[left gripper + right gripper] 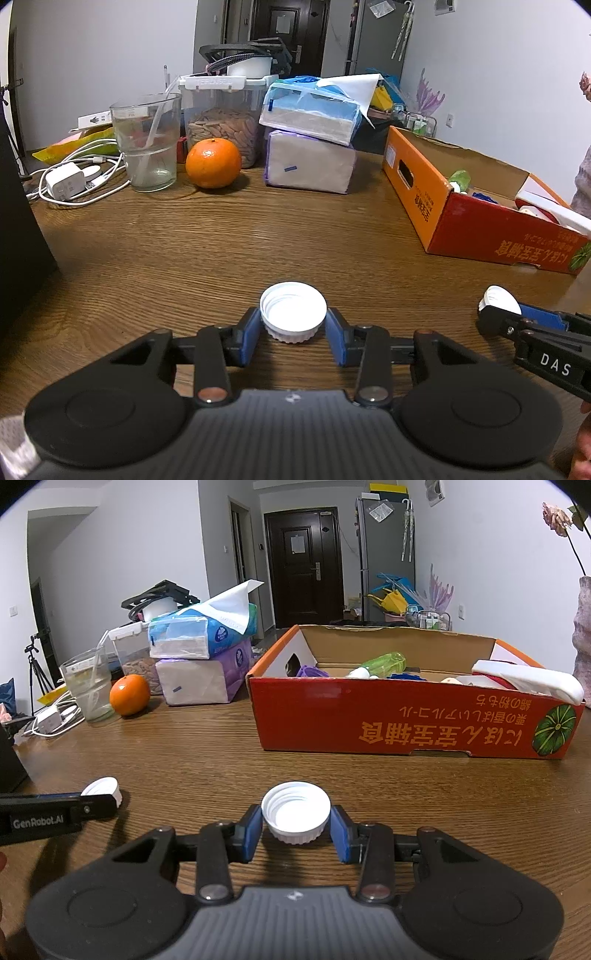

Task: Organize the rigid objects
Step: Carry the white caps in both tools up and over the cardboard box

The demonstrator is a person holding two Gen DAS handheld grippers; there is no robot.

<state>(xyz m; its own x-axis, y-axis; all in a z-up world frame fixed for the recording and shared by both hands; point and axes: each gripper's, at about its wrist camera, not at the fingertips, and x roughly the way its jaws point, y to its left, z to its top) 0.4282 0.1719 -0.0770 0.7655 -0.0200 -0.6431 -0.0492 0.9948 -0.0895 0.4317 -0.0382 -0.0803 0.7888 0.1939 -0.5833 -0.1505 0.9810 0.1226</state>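
Two white caps are held above a wooden table (pixel 184 240), each open side up. One cap (pixel 293 311) is clamped between the blue pads (pixel 246 334) of the left gripper (pixel 293 332). The other cap (pixel 296 811) is gripped likewise by the right gripper (pixel 296 830). Beyond the right gripper, a red box (pixel 406 720) holding assorted items is seen; left of the box, an orange (pixel 129 694) rests.

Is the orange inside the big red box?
No, the orange sits on the table beside the glass, left of the box.
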